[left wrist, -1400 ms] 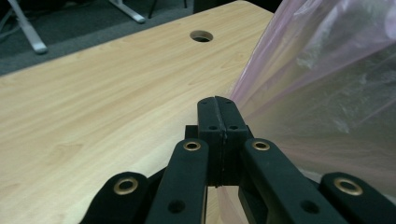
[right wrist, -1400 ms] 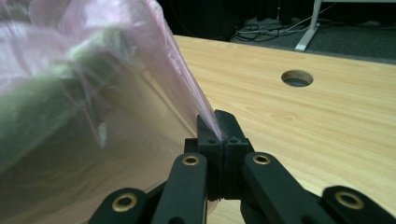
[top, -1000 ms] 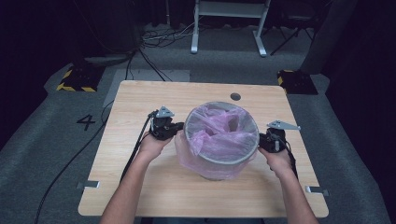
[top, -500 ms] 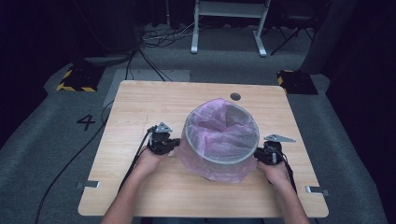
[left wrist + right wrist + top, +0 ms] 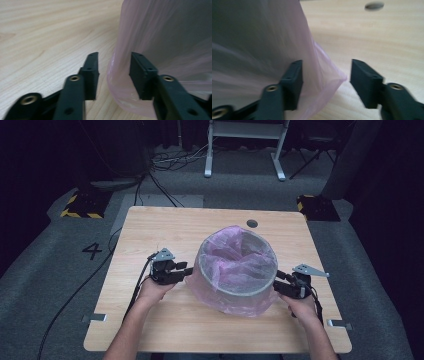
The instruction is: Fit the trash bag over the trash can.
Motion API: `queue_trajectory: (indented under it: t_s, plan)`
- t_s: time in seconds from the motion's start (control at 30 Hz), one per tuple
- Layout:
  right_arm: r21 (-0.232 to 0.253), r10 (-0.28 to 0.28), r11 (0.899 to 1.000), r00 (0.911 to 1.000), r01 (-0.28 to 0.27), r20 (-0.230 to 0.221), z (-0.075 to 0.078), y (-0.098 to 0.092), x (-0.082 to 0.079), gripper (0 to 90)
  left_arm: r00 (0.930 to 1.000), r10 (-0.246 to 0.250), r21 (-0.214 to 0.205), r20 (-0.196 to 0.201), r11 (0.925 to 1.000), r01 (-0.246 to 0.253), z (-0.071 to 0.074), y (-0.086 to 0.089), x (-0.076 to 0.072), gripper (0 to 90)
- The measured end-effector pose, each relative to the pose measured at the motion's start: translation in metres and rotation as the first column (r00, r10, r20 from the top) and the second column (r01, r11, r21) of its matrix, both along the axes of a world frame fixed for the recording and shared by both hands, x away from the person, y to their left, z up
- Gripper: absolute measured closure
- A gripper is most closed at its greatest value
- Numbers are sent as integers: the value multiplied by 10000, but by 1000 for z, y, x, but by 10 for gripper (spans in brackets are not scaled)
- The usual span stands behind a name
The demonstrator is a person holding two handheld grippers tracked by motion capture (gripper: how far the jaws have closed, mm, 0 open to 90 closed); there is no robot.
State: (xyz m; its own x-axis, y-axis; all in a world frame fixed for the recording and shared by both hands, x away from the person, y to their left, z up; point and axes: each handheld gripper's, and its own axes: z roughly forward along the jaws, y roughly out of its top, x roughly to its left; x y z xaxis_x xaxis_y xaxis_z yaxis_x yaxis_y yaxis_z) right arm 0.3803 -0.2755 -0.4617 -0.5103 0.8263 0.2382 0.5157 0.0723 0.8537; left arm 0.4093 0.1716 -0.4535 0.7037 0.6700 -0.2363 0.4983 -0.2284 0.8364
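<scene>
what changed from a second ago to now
Both hands slid toward the near table edge, down the bin's sides. The left gripper and right gripper have just been opening, with folds of the pink bag between their jaws. The bin stayed put.

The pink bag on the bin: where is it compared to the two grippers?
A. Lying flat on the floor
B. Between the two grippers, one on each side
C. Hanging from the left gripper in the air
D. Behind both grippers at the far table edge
B: in the high view the pink bag drapes the bin, with the left gripper and the right gripper on opposite sides of it.
</scene>
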Motion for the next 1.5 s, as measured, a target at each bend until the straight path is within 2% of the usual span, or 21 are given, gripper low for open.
queue_trajectory:
  t_s: [0.07, 0.2, 0.3, 0.37, 0.43, 0.5, 0.67, 0.83, 0.97, 1.03, 1.1, 1.2, 1.27, 1.3, 1.33, 1.4, 1.43, 1.5]
  plan:
    - [349, 21, 9994, 9996, -31, 277, 9, -5, -5, 382, 10000, -41, -424, 30, 9991, 42, 7, 5, -4, 503]
    - [671, 352, 9970, 9974, -395, 636, 26, -12, -17, 345, 9980, -422, -665, 472, 9968, 453, 21, 8, -19, 463]
    - [785, 731, 9937, 9936, -799, 858, 37, -13, -29, 316, 9946, -770, -762, 699, 9937, 823, 30, 4, -33, 439]
    - [762, 974, 9915, 9903, -1051, 994, 43, -11, -38, 289, 9895, -1091, -680, 946, 9909, 1157, 37, -1, -45, 418]
    - [759, 1352, 9867, 9849, -1438, 1085, 48, -7, -46, 264, 9845, -1372, -669, 1093, 9872, 1450, 42, -7, -55, 375]
    - [770, 1592, 9826, 9795, -1693, 1232, 51, -3, -53, 248, 9819, -1429, -618, 1245, 9865, 1514, 46, -12, -65, 316]
    - [829, 1961, 9744, 9705, -2088, 1401, 55, 3, -68, 229, 9740, -1625, -616, 1580, 9828, 1740, 53, -20, -81, 274]
    - [786, 2068, 9722, 9665, -2204, 1522, 55, 8, -76, 204, 9693, -1793, -473, 1682, 9807, 1896, 52, -30, -91, 260]
    - [758, 2174, 9702, 9646, -2303, 1492, 53, 12, -80, 173, 9672, -1761, -343, 1832, 9821, 1853, 52, -37, -96, 219]
    - [722, 2192, 9701, 9642, -2317, 1492, 52, 15, -80, 166, 9628, -1898, -297, 1922, 9795, 1990, 51, -40, -98, 172]
    - [667, 2259, 9690, 9624, -2380, 1511, 51, 18, -80, 162, 9630, -1819, -200, 1990, 9817, 1895, 51, -45, -99, 168]
    - [554, 2285, 9694, 9618, -2390, 1507, 50, 23, -80, 175, 9590, -1832, 76, 2165, 9825, 1859, 51, -55, -102, 169]
    - [337, 2331, 9698, 9587, -2416, 1631, 50, 27, -81, 229, 9578, -1803, 181, 2238, 9833, 1809, 51, -61, -104, 242]
    - [301, 2382, 9687, 9569, -2464, 1662, 50, 29, -81, 276, 9584, -1710, 267, 2286, 9852, 1694, 51, -63, -104, 258]
    - [199, 2387, 9692, 9560, -2455, 1708, 50, 31, -82, 342, 9578, -1684, 285, 2330, 9856, 1664, 51, -64, -105, 317]
    - [-59, 2303, 9723, 9545, -2335, 1892, 50, 33, -83, 462, 9558, -1585, 304, 2476, 9873, 1558, 50, -63, -106, 484]
    - [-133, 2277, 9732, 9545, -2295, 1928, 49, 33, -83, 574, 9543, -1613, 359, 2516, 9869, 1574, 49, -63, -106, 544]
    - [-89, 2290, 9728, 9547, -2315, 1902, 48, 33, -83, 690, 9524, -1659, 461, 2558, 9861, 1594, 46, -63, -106, 700]
